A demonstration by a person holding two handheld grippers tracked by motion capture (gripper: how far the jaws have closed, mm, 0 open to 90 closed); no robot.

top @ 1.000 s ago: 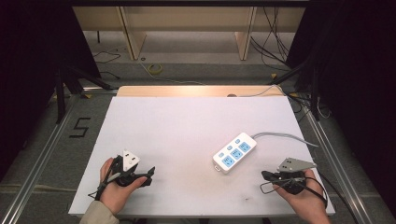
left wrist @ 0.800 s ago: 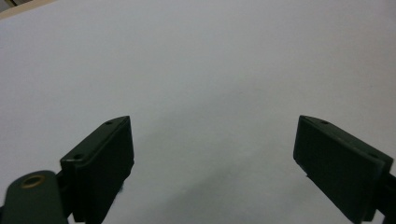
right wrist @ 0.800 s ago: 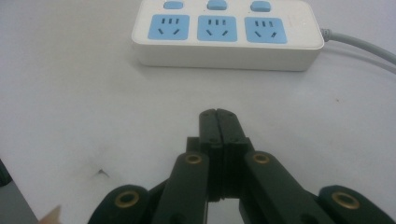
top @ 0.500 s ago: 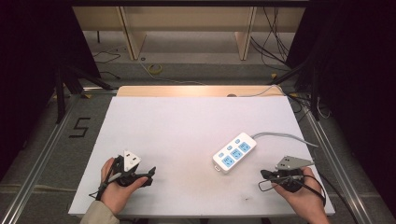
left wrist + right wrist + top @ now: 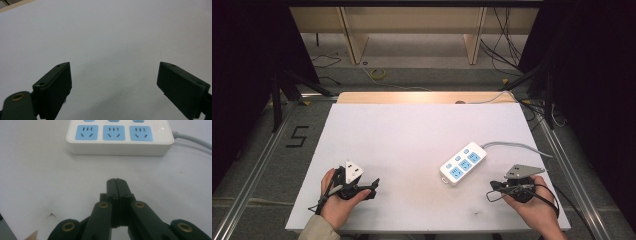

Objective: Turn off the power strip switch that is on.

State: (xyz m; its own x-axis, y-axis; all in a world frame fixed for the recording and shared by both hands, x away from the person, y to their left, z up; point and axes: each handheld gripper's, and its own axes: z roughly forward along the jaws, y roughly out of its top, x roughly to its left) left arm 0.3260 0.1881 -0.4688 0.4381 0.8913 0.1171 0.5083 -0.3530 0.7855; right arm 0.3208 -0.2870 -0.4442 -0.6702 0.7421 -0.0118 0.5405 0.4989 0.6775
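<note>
On the white counter [image 5: 412, 145] the power strip [image 5: 463, 163] lies angled right of centre, its grey cord [image 5: 517, 146] trailing off toward the right edge. It sits just ahead of my right tongs [image 5: 493, 187], which rest low near the front edge, pointed at the strip's long side. In the right gripper view those tongs [image 5: 117, 180] are clenched, jaws pressed flat together on nothing, with the strip [image 5: 120, 137] near but apart from their tip; three blue sockets [image 5: 113, 132] face up in a row. I read that closed tip as a poking or pushing tool rather than a grasp, lined up to nudge the strip or press something on it, though I can't tell which.

My left tongs [image 5: 371, 184] lie well apart from the strip, at the front left. In the left gripper view they [image 5: 113, 82] are released, jaws spread wide over bare counter [image 5: 112, 37]. I take it they are parked there, ready to take hold of something or steady the strip if it slides.
</note>
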